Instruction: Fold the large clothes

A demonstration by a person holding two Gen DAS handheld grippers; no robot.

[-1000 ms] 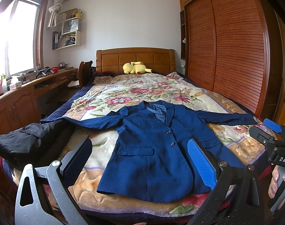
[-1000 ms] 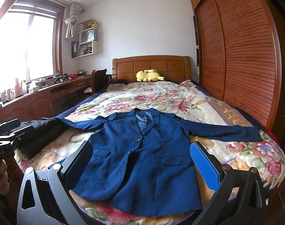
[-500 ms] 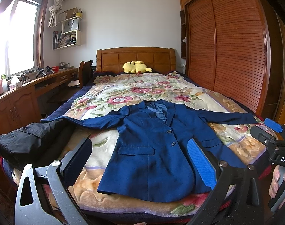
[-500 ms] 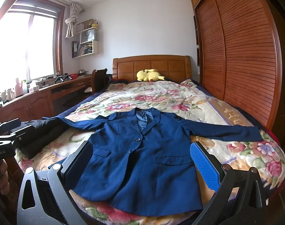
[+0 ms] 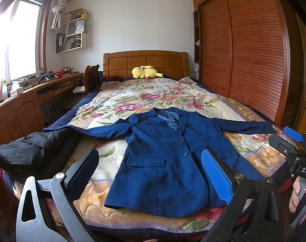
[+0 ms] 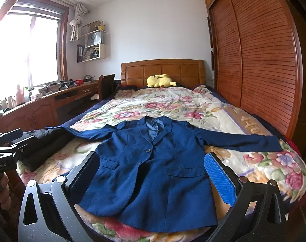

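The floral bed (image 6: 253, 121) lies open beyond the blue blazer (image 6: 153, 171) up to the yellow plush toy (image 6: 160, 80). A black garment (image 5: 32, 151) crowds the left corner; the slatted wardrobe (image 6: 263, 60) walls the right side.

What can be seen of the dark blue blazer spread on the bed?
The dark blue blazer lies face up and unfolded on the floral blanket, hem toward the cameras, collar toward the headboard. It looks like matte woven cloth, with notched lapels, a lighter blue lining at the neck, two dark buttons and two flap pockets. Both sleeves stretch sideways; one reaches the crumpled black garment. Neither gripper touches it.
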